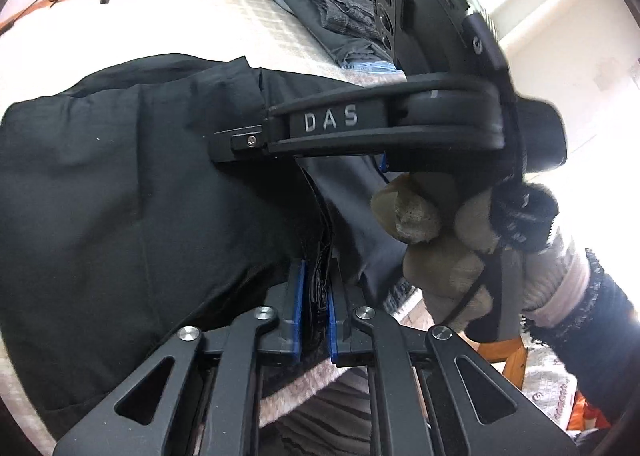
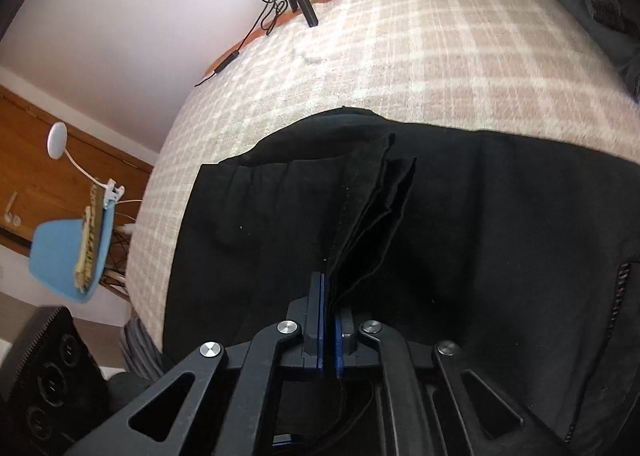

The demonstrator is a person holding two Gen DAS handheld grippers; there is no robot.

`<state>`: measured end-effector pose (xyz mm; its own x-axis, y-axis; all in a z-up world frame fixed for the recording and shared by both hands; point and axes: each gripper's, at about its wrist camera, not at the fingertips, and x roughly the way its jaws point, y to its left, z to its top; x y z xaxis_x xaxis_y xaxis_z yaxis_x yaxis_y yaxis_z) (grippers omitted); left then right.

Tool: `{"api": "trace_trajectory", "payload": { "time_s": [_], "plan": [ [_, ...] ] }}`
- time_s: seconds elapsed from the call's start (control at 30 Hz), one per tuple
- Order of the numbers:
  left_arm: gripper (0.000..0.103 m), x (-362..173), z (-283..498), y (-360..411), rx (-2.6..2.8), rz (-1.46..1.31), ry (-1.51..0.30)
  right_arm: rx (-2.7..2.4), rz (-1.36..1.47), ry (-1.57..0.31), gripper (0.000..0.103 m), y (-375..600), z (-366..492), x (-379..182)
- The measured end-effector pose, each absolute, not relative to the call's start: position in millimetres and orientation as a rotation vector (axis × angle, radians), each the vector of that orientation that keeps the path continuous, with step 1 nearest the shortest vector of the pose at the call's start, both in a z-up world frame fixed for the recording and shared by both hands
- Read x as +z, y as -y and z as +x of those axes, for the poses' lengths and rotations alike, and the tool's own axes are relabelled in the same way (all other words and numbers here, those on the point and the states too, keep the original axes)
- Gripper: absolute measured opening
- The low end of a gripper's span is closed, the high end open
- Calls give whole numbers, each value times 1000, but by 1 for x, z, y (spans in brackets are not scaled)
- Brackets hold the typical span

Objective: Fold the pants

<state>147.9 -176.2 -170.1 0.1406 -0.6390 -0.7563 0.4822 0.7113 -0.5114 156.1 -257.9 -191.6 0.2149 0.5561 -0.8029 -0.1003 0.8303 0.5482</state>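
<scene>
Black pants (image 2: 460, 224) are lying on the checked blanket (image 2: 400, 56), already doubled into several layers — a fold is under way, not finished. Left gripper (image 1: 316, 296) is clenching a stacked edge of cloth; right gripper (image 2: 329, 320) is pinching layered hems likewise. Remaining, probably: carrying the edge over and flattening. No containers are showing — only a pile of dark folded garments (image 1: 340, 16), blurred, lying beyond.
</scene>
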Motion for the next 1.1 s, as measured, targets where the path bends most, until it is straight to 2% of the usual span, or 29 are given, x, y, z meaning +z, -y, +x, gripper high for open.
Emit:
{"api": "trace_trajectory", "payload": {
  "time_s": [0.17,0.27,0.5,0.73,1.1],
  "plan": [
    [14,-135,142,141,-832,-154,-1119,453,386,-1234,0,264,149,-174],
    [21,-114,141,101,-747,-126,-1038,452,387,-1196,0,275,144,-158],
    [21,-121,165,36,-555,-176,-1009,363,407,-1158,0,331,135,-134],
    [21,-136,165,67,-626,-137,-1024,261,465,-1186,0,390,119,-133],
    [21,-175,149,142,-759,3,-1149,173,514,-1239,0,432,110,-160]
  ]
}}
